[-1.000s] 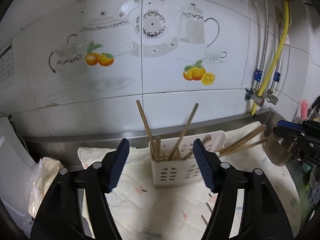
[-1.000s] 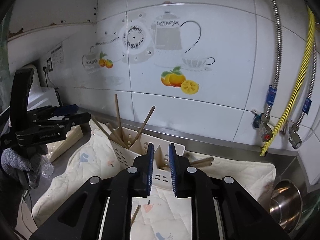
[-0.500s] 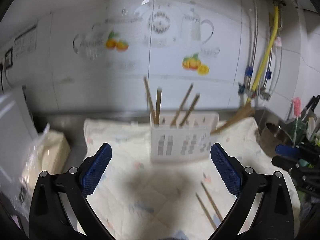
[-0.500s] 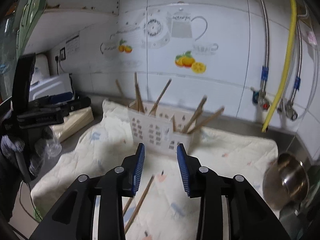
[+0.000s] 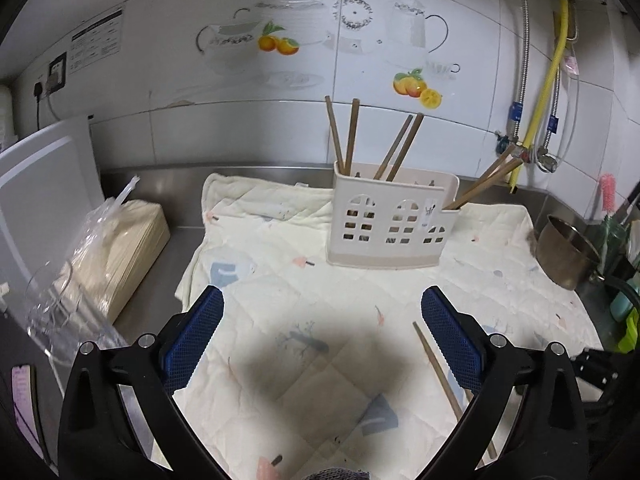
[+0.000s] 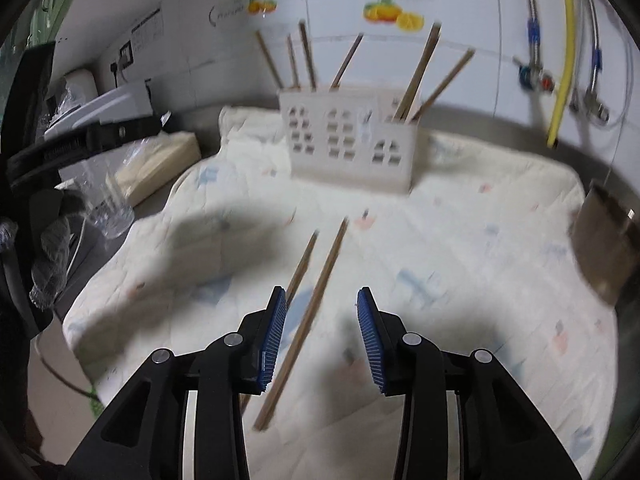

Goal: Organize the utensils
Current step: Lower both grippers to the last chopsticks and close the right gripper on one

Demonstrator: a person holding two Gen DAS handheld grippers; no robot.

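The left claw (image 5: 322, 336) is standing at its widest, its two blue-padded fingers (image 5: 193, 334) spread far apart with nothing between them, tilting downward over the quilted mat (image 5: 280, 280). The right claw (image 6: 322, 330) is pointing more steeply down at the same mat, and its jaws have just been opening; they are now sitting partly apart, the pads pressing on nothing. Seen from the right wrist, the left claw's black frame is showing left of the mat, with a grey-gloved hand (image 6: 50, 256) gripping it.

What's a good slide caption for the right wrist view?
Right claw, open, poised over two loose chopsticks on the quilted cloth, white holder behind.
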